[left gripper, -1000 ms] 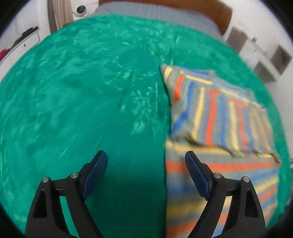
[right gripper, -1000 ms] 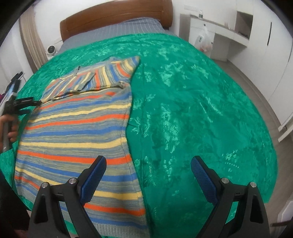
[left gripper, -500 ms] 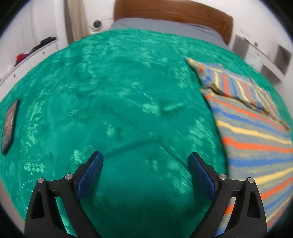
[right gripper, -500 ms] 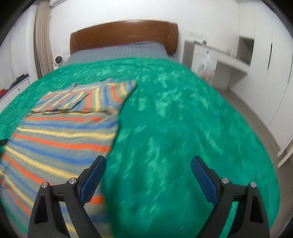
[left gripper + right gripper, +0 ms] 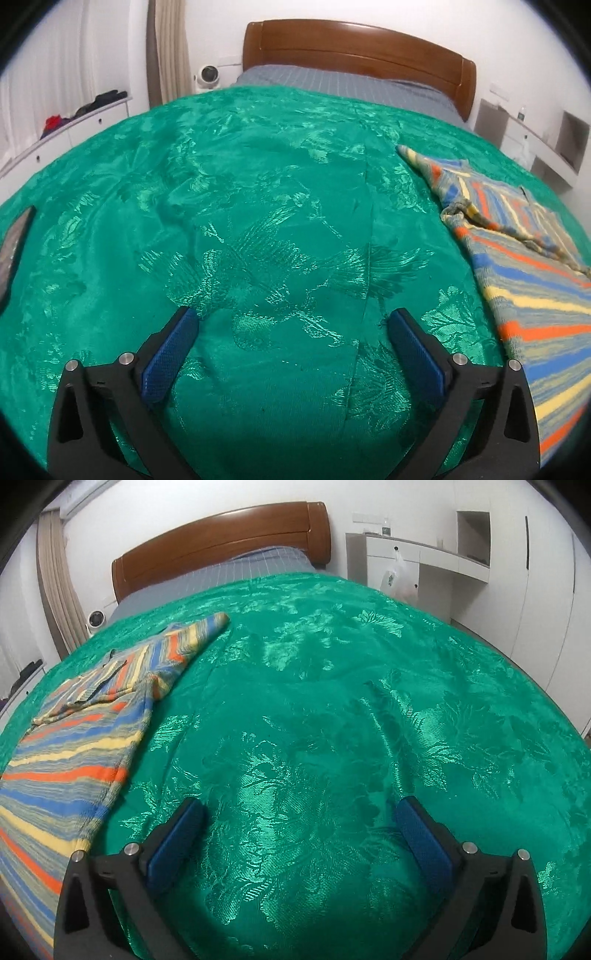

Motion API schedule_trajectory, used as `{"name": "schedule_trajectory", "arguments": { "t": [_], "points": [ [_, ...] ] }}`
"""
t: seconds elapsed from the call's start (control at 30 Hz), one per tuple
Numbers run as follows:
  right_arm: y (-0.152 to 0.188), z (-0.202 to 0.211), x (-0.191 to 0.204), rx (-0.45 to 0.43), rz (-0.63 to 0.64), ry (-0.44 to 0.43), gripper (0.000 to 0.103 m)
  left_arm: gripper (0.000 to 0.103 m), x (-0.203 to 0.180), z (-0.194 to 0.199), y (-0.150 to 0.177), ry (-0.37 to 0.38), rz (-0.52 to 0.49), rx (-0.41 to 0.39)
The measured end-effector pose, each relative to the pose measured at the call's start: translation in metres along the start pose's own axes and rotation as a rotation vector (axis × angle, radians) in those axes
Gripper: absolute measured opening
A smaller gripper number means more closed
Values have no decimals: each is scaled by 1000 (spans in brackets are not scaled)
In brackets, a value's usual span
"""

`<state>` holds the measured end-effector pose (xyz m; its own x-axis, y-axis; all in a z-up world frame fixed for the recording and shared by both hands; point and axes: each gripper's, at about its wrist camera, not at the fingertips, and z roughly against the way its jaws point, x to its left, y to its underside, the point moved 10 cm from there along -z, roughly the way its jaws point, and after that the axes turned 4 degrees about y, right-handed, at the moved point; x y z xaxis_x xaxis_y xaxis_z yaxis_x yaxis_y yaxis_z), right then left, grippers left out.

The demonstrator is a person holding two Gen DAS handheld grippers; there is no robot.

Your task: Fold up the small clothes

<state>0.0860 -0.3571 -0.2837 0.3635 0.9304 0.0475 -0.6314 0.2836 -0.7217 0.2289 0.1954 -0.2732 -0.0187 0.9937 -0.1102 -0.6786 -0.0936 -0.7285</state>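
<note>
Both my grippers: left gripper (image 5: pixel 291 325) and right gripper (image 5: pixel 301 812) just spread wide, nothing between.
Open room: bare green bedspread (image 5: pixel 258 221) at 12 o'clock.
Edge: striped sweater (image 5: pixel 74 738) hem at 9 o'clock.

Even bright light, sheen on bedspread (image 5: pixel 258 221), fisheye-bent edges, sharp.

Nothing readable in either view, honestly. No brand, label, number or sign that I can make out on anything. The plastic bag (image 5: pixel 395 576) hanging in the upper right of the right wrist view has a dark greenish print on it, but it's way too small and blurry to tell if that's lettering or just a picture. The flat dark thing (image 5: pixel 14 243) at the far left edge of the left wrist view shows no text either.
</note>
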Motion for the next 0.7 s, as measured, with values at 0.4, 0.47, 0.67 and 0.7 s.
{"name": "schedule_trajectory", "arguments": {
  "t": [0.4, 0.47, 0.67, 0.7],
  "points": [
    [3, -1, -1, -16, -4, 0, 103, 102, -1, 1, 0, -1, -5, -10],
    [3, -1, -1, -19, -6, -3, 103, 103, -1, 0, 0, -2, -6, -9],
    [3, 0, -3, -29, -12, -12, 103, 103, -2, -1, 0, -10, -13, -6],
    [3, 0, -4, -32, -14, -15, 103, 103, -2, -1, 0, -10, -13, -6]
  ]
}}
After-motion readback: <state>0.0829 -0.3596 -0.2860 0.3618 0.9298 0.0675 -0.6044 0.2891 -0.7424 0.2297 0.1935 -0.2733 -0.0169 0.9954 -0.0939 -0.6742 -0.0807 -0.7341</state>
